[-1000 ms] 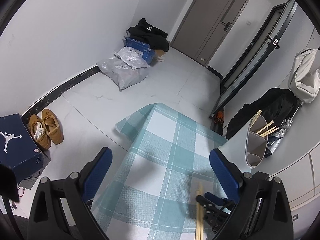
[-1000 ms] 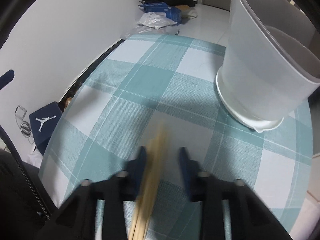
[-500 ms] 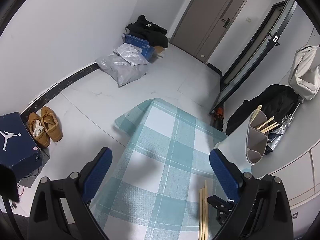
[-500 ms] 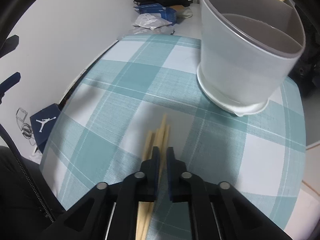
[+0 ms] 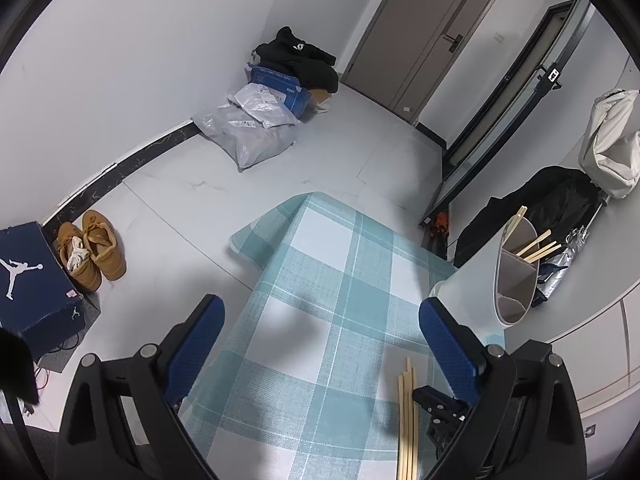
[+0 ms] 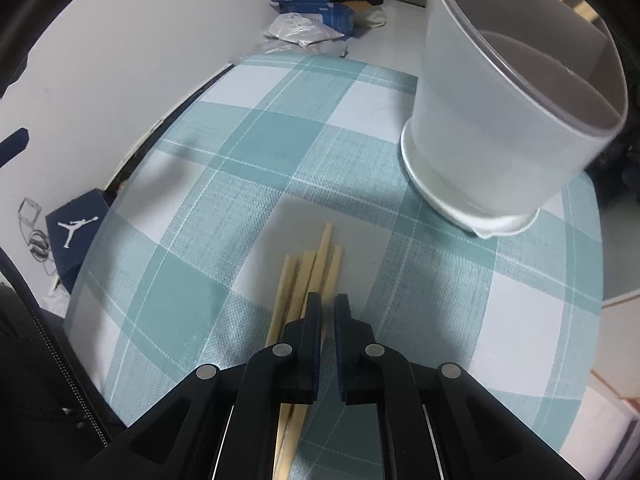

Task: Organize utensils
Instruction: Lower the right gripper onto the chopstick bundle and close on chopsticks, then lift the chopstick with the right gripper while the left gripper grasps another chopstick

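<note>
Several wooden chopsticks (image 6: 298,280) lie in a bundle on the checked teal tablecloth (image 6: 256,140). My right gripper (image 6: 328,308) points steeply down over their near part. Its blue-padded jaws stand almost together, shut on one chopstick that runs into the narrow gap. A white divided utensil holder (image 6: 500,120) stands at the far right of the table. In the left wrist view the holder (image 5: 516,280) has a few chopsticks (image 5: 536,246) in its far compartment. My left gripper (image 5: 320,344) hangs open above the cloth, empty, left of the bundle (image 5: 406,400).
The table's left edge drops to a tiled floor with a blue shoebox (image 5: 28,276), tan shoes (image 5: 92,250) and a heap of bags (image 5: 256,128). A grey door (image 5: 432,36) is at the back. Dark clothing (image 5: 532,200) lies behind the holder.
My right gripper's jaws have gone from open around the blurred chopsticks to shut on one. The bundle now lies still on the cloth. The left gripper has not moved.
</note>
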Available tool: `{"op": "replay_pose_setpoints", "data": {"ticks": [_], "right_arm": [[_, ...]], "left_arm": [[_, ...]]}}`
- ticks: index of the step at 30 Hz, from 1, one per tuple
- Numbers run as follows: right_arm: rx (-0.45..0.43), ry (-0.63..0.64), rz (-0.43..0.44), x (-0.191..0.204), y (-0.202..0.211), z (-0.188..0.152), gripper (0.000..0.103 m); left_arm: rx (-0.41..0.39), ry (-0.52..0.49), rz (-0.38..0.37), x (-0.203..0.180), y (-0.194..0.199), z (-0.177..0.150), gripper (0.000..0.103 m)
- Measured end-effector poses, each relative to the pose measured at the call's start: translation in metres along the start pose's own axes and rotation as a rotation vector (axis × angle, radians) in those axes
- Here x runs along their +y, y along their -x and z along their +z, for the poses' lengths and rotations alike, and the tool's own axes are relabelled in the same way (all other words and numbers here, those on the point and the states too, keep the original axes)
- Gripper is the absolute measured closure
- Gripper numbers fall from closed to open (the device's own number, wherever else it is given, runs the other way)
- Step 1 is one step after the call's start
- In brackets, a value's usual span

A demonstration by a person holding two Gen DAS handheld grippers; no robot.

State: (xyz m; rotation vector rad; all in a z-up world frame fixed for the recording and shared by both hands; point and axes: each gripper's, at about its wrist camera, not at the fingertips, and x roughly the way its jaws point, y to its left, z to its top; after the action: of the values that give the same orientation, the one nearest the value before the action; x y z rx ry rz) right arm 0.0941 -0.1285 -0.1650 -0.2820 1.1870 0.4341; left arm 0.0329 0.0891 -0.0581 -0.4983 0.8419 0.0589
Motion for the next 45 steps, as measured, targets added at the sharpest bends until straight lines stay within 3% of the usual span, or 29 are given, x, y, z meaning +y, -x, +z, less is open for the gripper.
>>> {"op": "replay_pose_setpoints", "data": {"ticks": [10, 16, 27, 30, 34, 45], "right_arm": [[0.029, 0.043, -0.068, 0.007, -0.009, 0.013, 0.096], [0.043, 0.03, -0.02, -0.002, 0.0, 0.005, 0.098], [-0.028, 0.039, -0.038, 0.007, -0.002, 0.002, 0.092], [-0.066, 0.002, -0.024, 0.004, -0.002, 0.0, 0.099], [-0.118, -0.068, 0.027, -0.011, 0.003, -0.009, 0.099], [-0.254, -0.391, 0.175, -0.082, 0.044, -0.015, 0.099]], "left_arm": [[0.011, 0.015, 0.002, 0.003, -0.002, 0.0, 0.007], [0.014, 0.026, -0.002, 0.005, -0.002, 0.0, 0.007], [-0.004, 0.01, 0.073, 0.01, -0.005, -0.001, 0.007], [-0.008, -0.005, 0.105, 0.009, -0.006, -0.004, 0.007], [-0.047, -0.084, 0.148, -0.007, -0.006, -0.011, 0.007], [-0.011, -0.186, 0.162, -0.035, -0.023, -0.028, 0.007]]}}
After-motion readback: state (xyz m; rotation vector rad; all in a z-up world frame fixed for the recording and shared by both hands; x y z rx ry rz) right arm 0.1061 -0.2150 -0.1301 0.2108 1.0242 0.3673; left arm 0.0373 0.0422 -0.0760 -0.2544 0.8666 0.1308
